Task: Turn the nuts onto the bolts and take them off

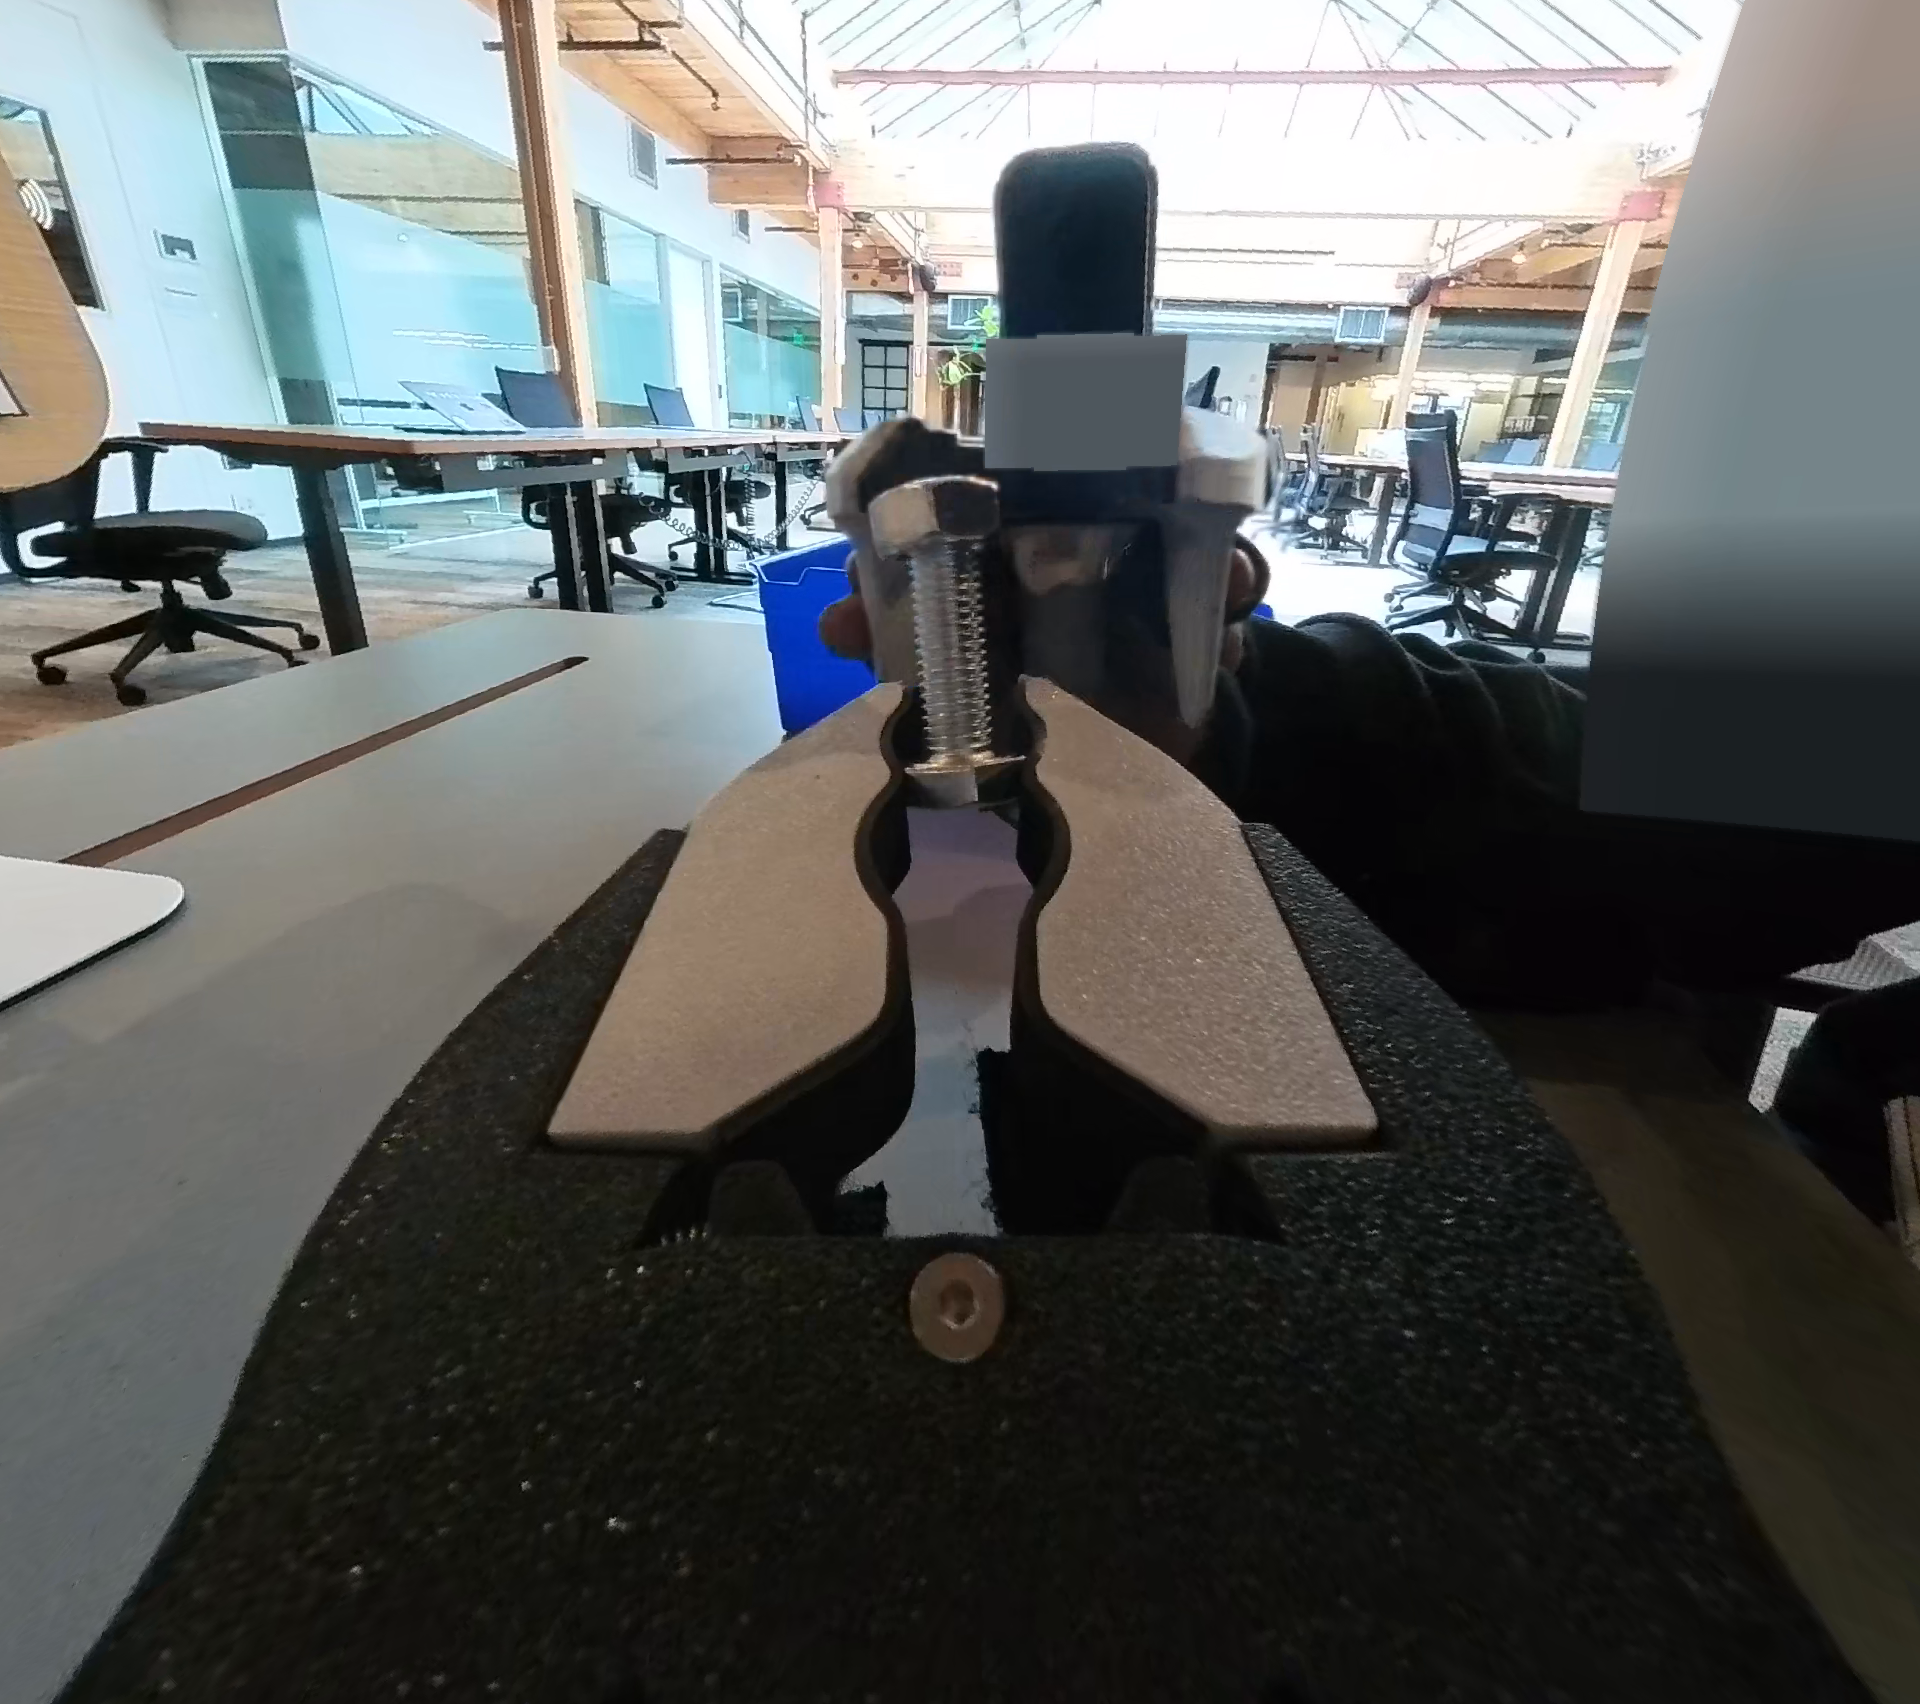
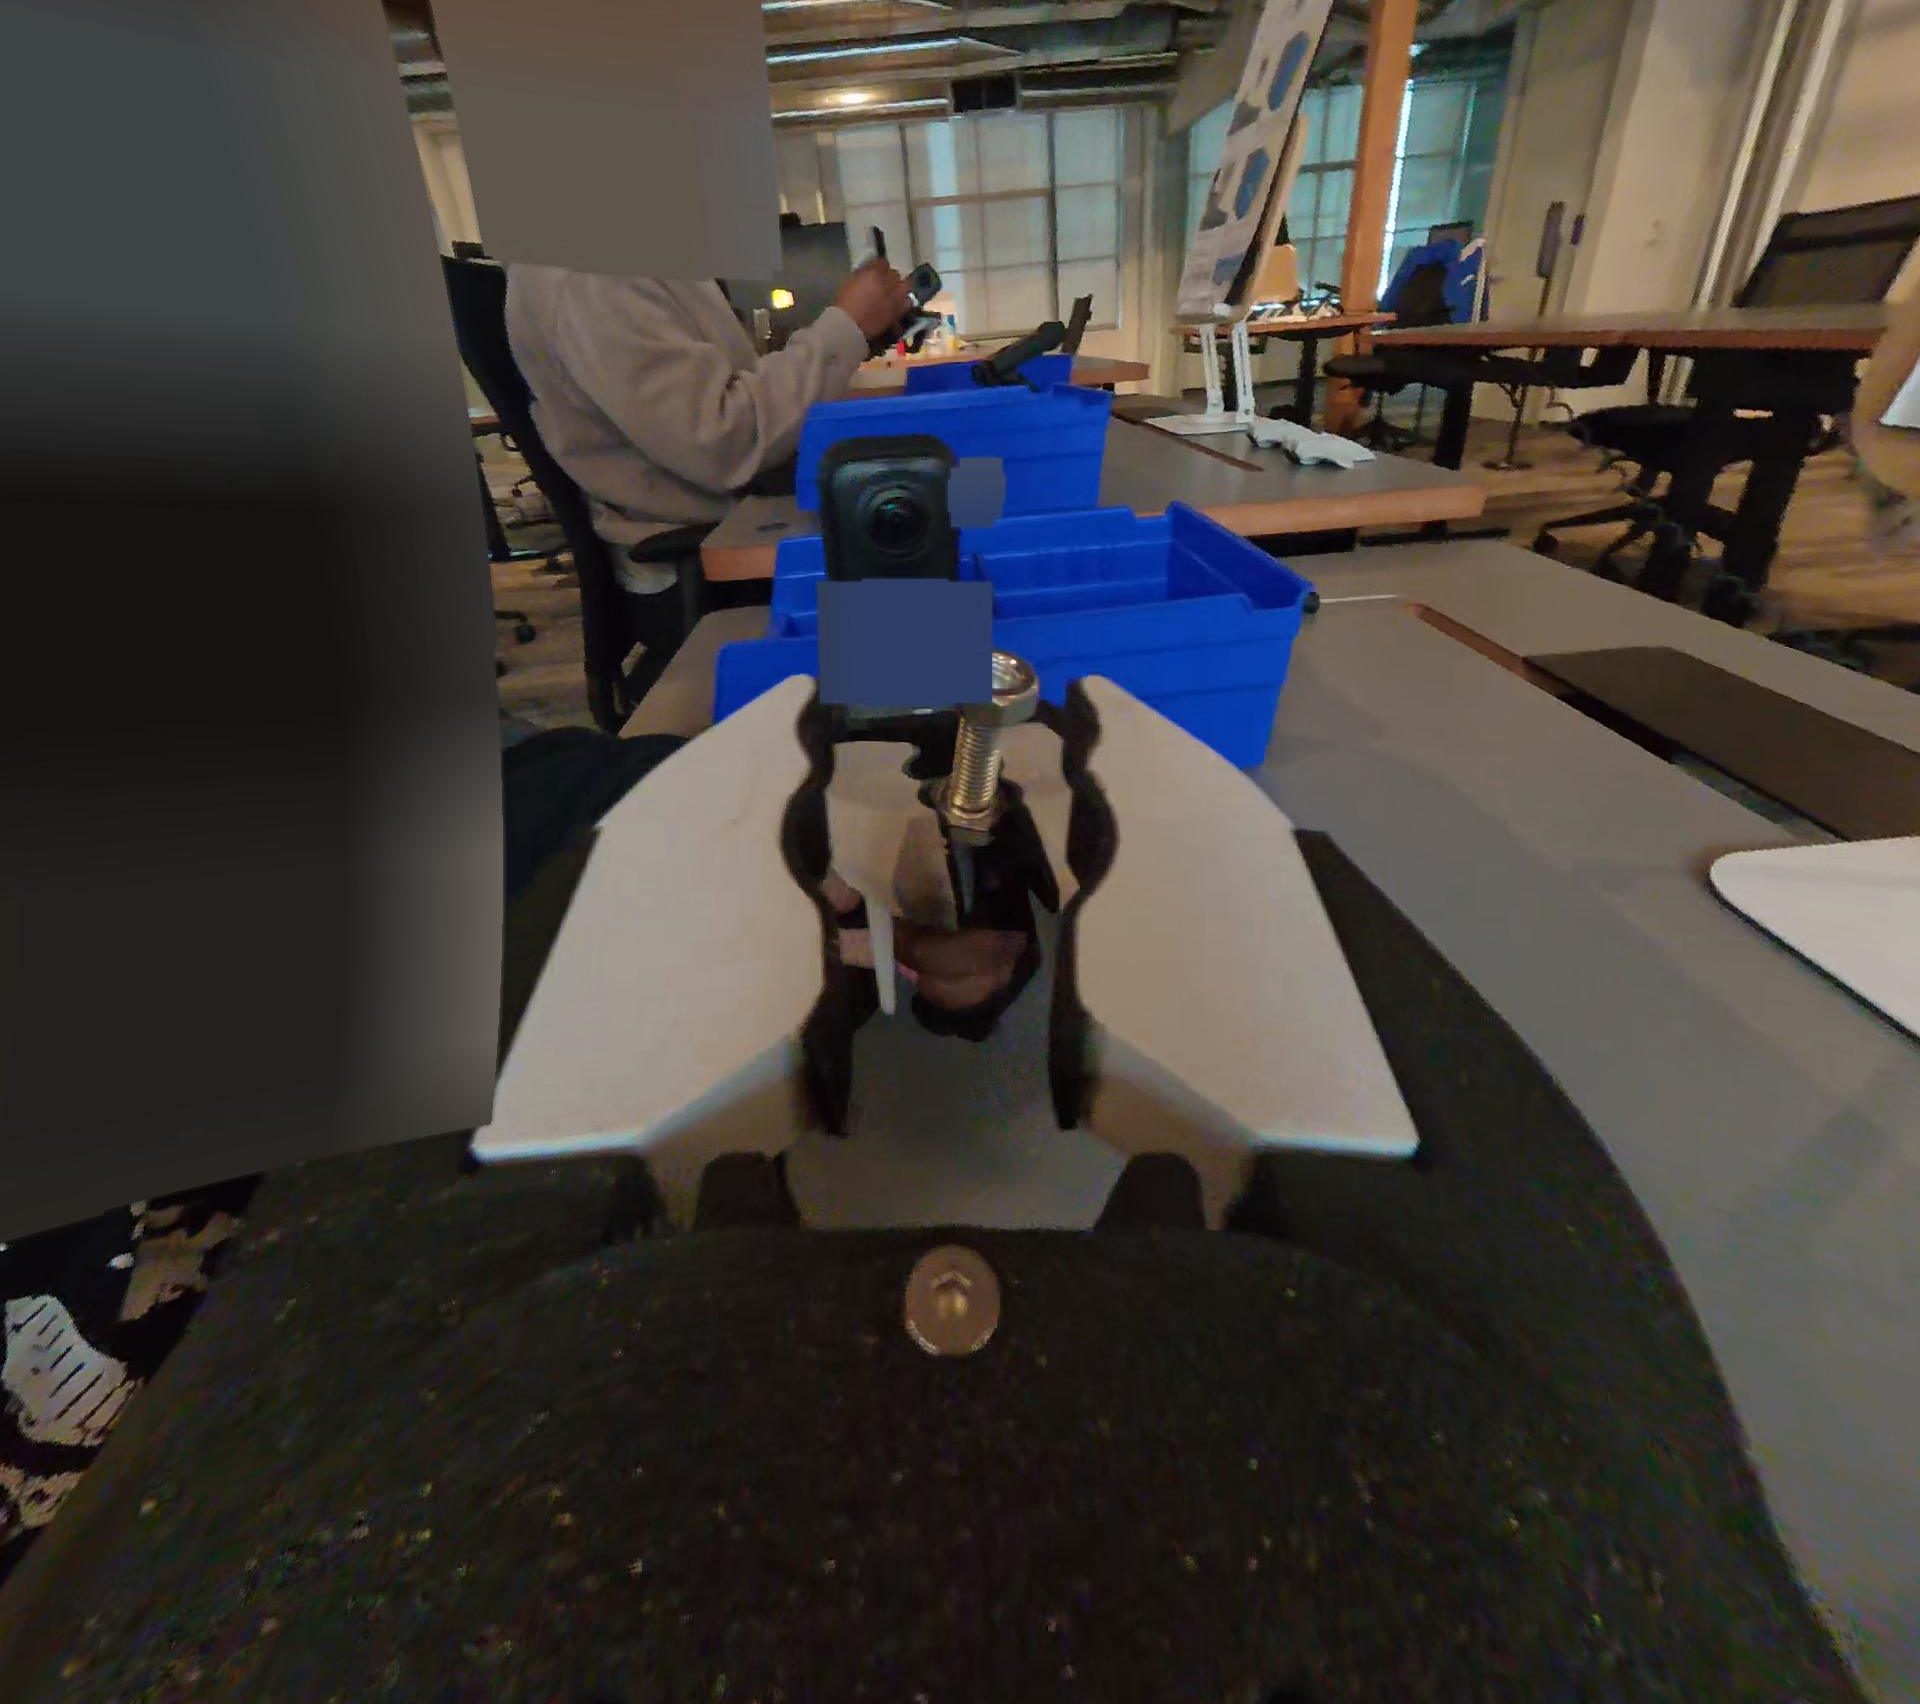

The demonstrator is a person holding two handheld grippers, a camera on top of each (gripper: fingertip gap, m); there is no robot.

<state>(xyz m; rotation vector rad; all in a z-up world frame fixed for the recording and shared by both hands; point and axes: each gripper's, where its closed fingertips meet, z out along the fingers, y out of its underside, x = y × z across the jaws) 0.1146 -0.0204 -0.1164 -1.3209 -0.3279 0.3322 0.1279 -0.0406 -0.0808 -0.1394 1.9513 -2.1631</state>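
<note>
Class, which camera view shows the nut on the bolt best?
The right wrist view. There the nut sits side-on and unobstructed, low on the upright bolt. The left wrist view shows only its top edge, sunk between the fingertips of the left gripper.

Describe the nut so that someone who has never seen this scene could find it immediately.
Over the grey table, near the blue bin, a silver bolt stands roughly upright between two facing grippers. The nut is the hexagonal ring at the lower end of its thread, pinched by the left gripper. Unlike the bolt's hexagonal head, it sits at the bottom.
</note>
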